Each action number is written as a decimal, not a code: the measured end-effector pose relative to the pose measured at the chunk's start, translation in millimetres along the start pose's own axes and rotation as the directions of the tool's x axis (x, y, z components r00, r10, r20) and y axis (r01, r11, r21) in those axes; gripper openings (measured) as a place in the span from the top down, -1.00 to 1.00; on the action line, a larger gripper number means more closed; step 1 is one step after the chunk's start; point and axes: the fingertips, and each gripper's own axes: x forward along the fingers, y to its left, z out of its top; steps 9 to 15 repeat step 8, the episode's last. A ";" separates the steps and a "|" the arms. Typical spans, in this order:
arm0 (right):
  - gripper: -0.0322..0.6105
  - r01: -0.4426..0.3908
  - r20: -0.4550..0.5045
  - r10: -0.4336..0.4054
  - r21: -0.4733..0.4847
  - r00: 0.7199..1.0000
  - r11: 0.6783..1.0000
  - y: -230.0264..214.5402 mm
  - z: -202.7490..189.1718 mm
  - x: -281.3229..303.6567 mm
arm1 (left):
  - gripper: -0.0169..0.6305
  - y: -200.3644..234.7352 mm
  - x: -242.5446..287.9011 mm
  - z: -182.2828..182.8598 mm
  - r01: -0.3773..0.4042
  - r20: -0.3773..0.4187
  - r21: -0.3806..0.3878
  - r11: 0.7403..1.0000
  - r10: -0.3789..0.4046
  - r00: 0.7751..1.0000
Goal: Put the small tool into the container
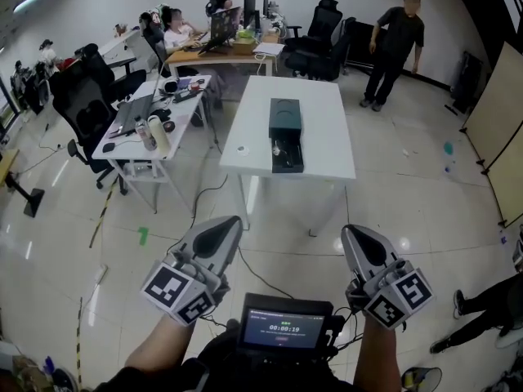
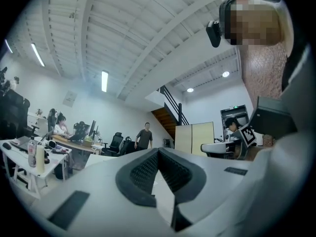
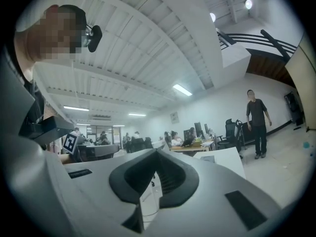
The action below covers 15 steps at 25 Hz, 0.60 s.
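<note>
Standing person [image 1: 399, 41] near black office chairs [image 1: 322, 33], cluttered side desk [image 1: 185, 108].

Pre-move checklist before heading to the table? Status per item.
1. Left tool empty, jaws together: ok.
2. Right tool empty, jaws together: ok.
3. Dark container sits on the white table, and its near part looks open: ok.
4. Small tool located: cannot tell, nothing that small can be made out from here.
5. Table within reach of both tools: not ok, open floor lies between.
6. Way to the table's near end: ok, the standing person is beyond the far end.
</note>
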 end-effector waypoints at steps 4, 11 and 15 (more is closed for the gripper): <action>0.87 0.013 0.006 -0.013 0.012 1.000 1.000 1.3 1.0 -1.2 | 0.86 1.8 -2.9 -5.0 0.005 -0.029 -0.011 1.000 -0.005 1.000; 0.87 0.015 0.006 -0.015 0.004 1.000 1.000 7.6 -0.2 0.2 | 0.86 6.5 -8.3 -2.2 0.017 -0.027 -0.025 1.000 -0.018 0.999; 0.87 0.015 0.006 -0.015 0.004 1.000 1.000 7.6 -0.2 0.2 | 0.86 6.5 -8.3 -2.2 0.017 -0.027 -0.025 1.000 -0.018 0.999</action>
